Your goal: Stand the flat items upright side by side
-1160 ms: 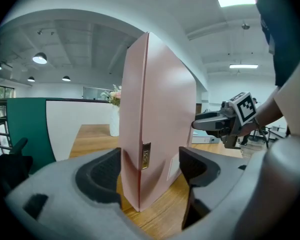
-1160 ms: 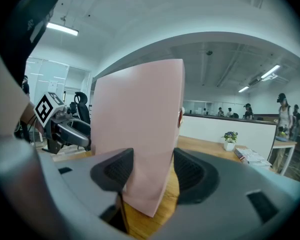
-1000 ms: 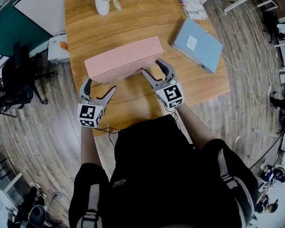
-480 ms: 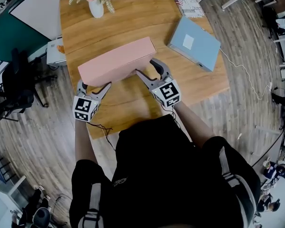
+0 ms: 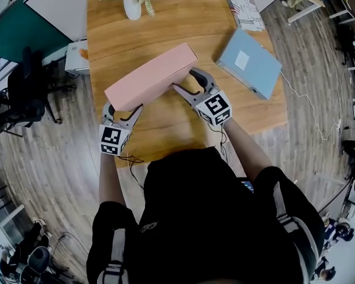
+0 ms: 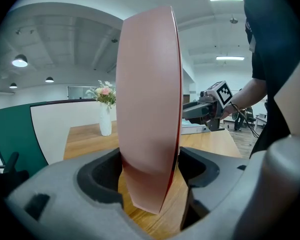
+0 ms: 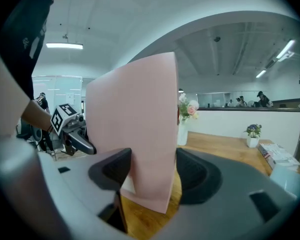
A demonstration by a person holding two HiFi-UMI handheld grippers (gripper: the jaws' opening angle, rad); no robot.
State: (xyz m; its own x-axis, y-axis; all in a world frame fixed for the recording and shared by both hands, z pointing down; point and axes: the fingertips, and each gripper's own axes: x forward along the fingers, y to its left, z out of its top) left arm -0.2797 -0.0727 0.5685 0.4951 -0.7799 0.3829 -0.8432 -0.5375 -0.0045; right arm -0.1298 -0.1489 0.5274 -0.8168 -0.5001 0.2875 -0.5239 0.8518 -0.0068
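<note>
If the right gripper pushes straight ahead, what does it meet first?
The pink box: its end stands between the right gripper's jaws, which have just been opening, pads seemingly touching it.

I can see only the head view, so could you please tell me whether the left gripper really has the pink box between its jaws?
Observer: Yes. In the left gripper view the pink box stands on edge between the jaws of the left gripper. They have just been closing, and both pads look to touch it.
Operator: Thank you. How is the other end?
Observer: In the right gripper view that end sits between the jaws of the right gripper. They have just been opening, yet the pads look to lie against both faces.
</note>
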